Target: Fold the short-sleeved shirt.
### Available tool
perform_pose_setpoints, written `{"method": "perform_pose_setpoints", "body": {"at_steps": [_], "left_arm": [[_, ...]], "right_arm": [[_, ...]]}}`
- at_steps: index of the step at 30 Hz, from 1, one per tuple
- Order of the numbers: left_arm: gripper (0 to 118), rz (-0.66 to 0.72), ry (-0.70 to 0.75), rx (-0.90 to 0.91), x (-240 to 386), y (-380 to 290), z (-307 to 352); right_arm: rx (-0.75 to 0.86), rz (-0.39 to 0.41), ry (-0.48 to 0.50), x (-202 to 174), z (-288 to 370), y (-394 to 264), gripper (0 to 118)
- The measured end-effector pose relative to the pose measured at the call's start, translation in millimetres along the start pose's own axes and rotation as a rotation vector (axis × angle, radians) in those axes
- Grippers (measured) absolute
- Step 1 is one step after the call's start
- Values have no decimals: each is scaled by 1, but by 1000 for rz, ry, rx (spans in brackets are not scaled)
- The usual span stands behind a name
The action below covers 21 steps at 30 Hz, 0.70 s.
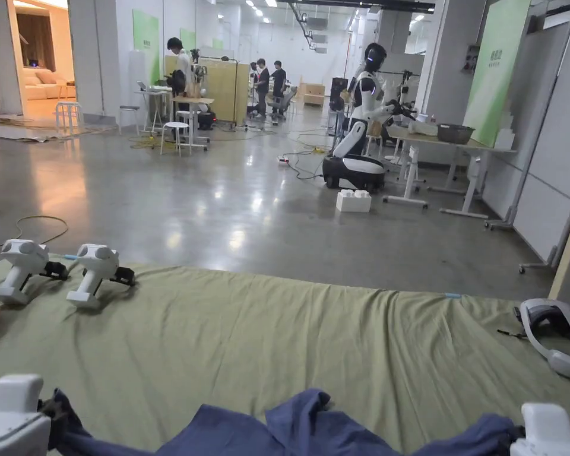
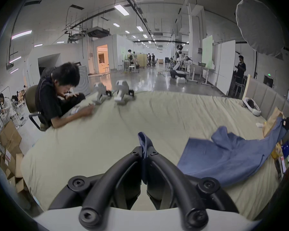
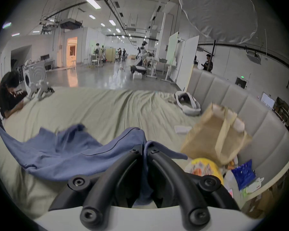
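Observation:
A blue short-sleeved shirt (image 1: pixel 301 424) hangs stretched between my two grippers at the near edge of a bed with an olive-green sheet (image 1: pixel 266 332). My left gripper (image 2: pixel 145 148) is shut on one end of the shirt (image 2: pixel 227 158), with blue cloth sticking out above its jaws. My right gripper (image 3: pixel 145 147) is shut on the other end of the shirt (image 3: pixel 70 149). In the head view the left gripper (image 1: pixel 52 409) is at the bottom left corner and the right gripper (image 1: pixel 518 436) at the bottom right. The middle of the shirt sags onto the sheet.
Two spare white grippers (image 1: pixel 61 270) lie on the bed's far left. A person (image 2: pixel 57 98) on a chair leans on the bed's left side. A white headset (image 1: pixel 554 335) lies at the right, near a brown paper bag (image 3: pixel 218 131) and assorted packets (image 3: pixel 205 168). A padded headboard (image 3: pixel 240 101) bounds the right.

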<state>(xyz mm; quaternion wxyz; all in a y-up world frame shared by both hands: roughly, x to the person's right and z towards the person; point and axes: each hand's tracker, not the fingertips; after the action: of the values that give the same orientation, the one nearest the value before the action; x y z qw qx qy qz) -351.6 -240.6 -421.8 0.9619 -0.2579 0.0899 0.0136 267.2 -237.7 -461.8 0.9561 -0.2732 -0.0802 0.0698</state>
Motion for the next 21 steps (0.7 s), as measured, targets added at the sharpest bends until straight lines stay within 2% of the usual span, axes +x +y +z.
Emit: {"method": "perform_pose_setpoints", "body": {"at_steps": [6,13,17,21], "left_arm": [[7,36,-18,-49,-22,-45,28],[7,46,-16,-125,-39,-77,46],[7,57,-8,-158,-38,-99,45],[7,45,-1,-196,-32,-111,40]], "right_arm": [[-52,44,-25,11,17,-58,6],[-91,52,-48,28,30,-102,6],[-120,34,-28,21,36,-121,6],[-142,49,-15,10,37,-131,6]]}}
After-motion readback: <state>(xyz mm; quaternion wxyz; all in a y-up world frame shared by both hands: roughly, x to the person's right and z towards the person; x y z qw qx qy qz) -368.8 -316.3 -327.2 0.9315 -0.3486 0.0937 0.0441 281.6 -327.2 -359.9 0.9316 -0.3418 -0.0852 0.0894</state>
